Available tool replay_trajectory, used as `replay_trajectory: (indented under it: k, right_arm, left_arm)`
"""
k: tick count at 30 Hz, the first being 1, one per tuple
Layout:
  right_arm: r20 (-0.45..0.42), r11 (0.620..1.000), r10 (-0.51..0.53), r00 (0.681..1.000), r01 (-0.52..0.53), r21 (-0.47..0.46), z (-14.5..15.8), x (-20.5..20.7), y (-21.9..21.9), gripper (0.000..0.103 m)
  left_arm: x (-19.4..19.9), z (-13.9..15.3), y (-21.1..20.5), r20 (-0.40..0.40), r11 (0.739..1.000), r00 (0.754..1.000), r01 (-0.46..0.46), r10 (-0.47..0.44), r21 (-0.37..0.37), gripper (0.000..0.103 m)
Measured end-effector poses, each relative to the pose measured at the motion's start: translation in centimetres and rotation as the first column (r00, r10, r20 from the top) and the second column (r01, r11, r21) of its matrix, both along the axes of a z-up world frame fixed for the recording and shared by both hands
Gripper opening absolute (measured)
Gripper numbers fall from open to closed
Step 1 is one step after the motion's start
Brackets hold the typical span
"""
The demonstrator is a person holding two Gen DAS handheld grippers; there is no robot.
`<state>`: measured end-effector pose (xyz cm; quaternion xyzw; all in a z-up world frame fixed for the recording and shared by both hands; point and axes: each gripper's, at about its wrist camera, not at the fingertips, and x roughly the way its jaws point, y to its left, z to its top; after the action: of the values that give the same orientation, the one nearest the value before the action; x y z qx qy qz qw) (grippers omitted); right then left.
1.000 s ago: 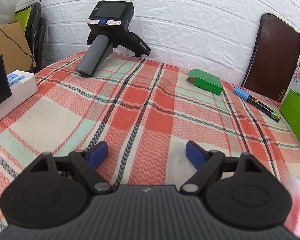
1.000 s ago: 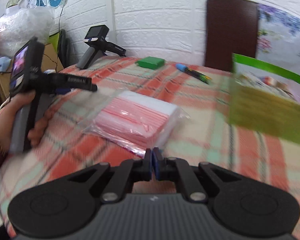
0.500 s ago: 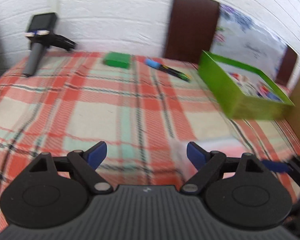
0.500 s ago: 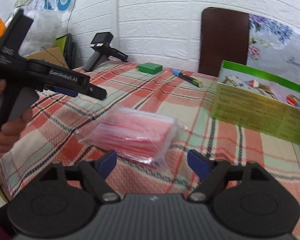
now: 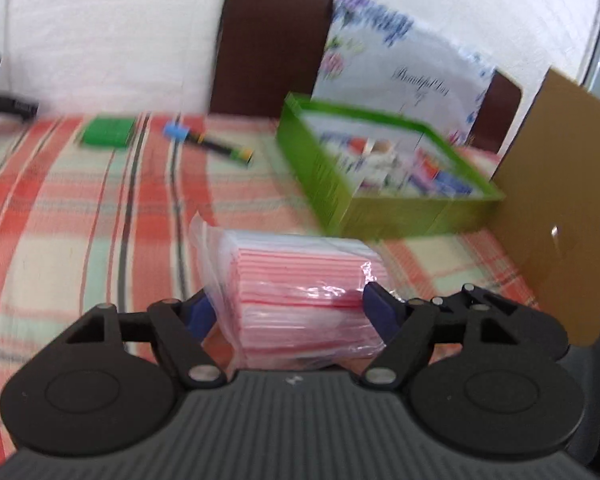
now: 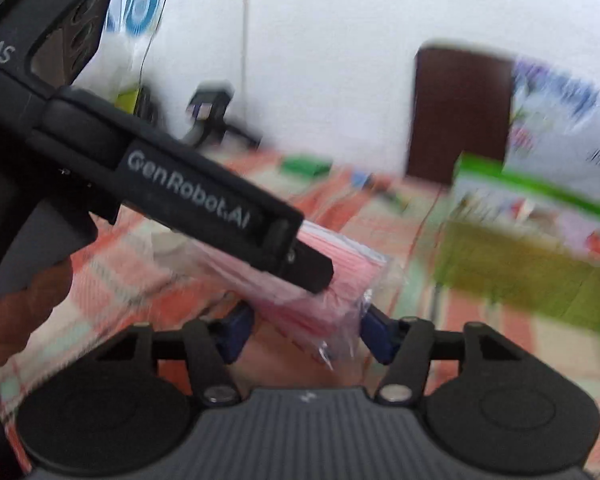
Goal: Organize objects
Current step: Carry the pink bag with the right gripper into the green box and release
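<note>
While both views blur, the left gripper [image 5: 286,312] stands wide open, its blue pads either side of a clear plastic bag of pink-and-white sheets [image 5: 300,280] lying on the red-and-green plaid tablecloth [image 5: 80,220]. Beside it, the right gripper [image 6: 306,330] is also spread wide, gripping nothing, near the bag's corner. A green open box [image 5: 380,168] sits just beyond.
</note>
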<state>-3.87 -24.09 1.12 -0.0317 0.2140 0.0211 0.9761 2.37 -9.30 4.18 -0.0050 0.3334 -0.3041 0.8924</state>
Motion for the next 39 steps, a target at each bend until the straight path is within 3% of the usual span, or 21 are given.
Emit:
replay_trajectory:
  k: [5, 12, 14, 16, 18, 20, 21, 33, 39]
  right_arm:
    - [0.125, 0.992, -0.126, 0.984, 0.129, -0.012, 2.6, 0.7, -4.5, 0.056]
    - [0.120, 0.947, -0.322, 0.939, 0.319, 0.043, 3.1, 4.8, -13.6, 0.052]
    - [0.112, 0.921, -0.387, 0.915, 0.390, -0.009, 2.3, 7.0, -15.4, 0.055]
    - [0.048, 0.894, -0.442, 0.895, 0.445, -0.060, 1.3, 9.5, -16.5, 0.063]
    - [0.050, 0.890, -0.453, 0.890, 0.454, -0.024, 1.1, 9.6, -17.2, 0.065]
    - [0.089, 0.893, -0.448, 0.889, 0.450, -0.003, 1.1, 8.3, -16.9, 0.079]
    - [0.100, 0.893, -0.447, 0.889, 0.449, -0.005, 1.1, 7.9, -16.7, 0.084]
    - [0.105, 0.902, -0.432, 0.896, 0.428, 0.058, 1.3, 1.4, -11.6, 0.085]
    - [-0.023, 0.914, -0.403, 0.915, 0.404, 0.049, -0.7, -0.6, -9.2, 0.086]
  left_arm:
    - [2.7, 3.5, -5.9, 0.121, 0.996, 0.989, 0.088, -0.086, -0.006, 0.078]
    - [7.0, 3.7, -15.7, 0.167, 0.991, 0.977, 0.129, -0.132, 0.026, 0.079]
    - [8.1, 3.4, -17.8, 0.205, 0.993, 0.973, 0.090, -0.104, 0.074, 0.082]
    - [9.0, 2.8, -19.4, 0.218, 0.986, 0.974, 0.023, -0.060, 0.166, 0.083]
    - [9.4, 2.2, -19.4, 0.193, 0.980, 0.981, -0.004, -0.035, 0.201, 0.083]
    - [8.8, 1.8, -18.3, 0.190, 0.980, 0.981, 0.007, -0.045, 0.199, 0.084]
    - [8.5, 1.7, -17.8, 0.204, 0.978, 0.978, 0.003, -0.047, 0.208, 0.090]
    - [2.7, 1.5, -14.9, 0.243, 0.967, 0.968, 0.000, -0.064, 0.256, 0.092]
    - [1.0, 0.6, -11.6, 0.196, 0.963, 0.981, -0.051, -0.002, 0.266, 0.092]
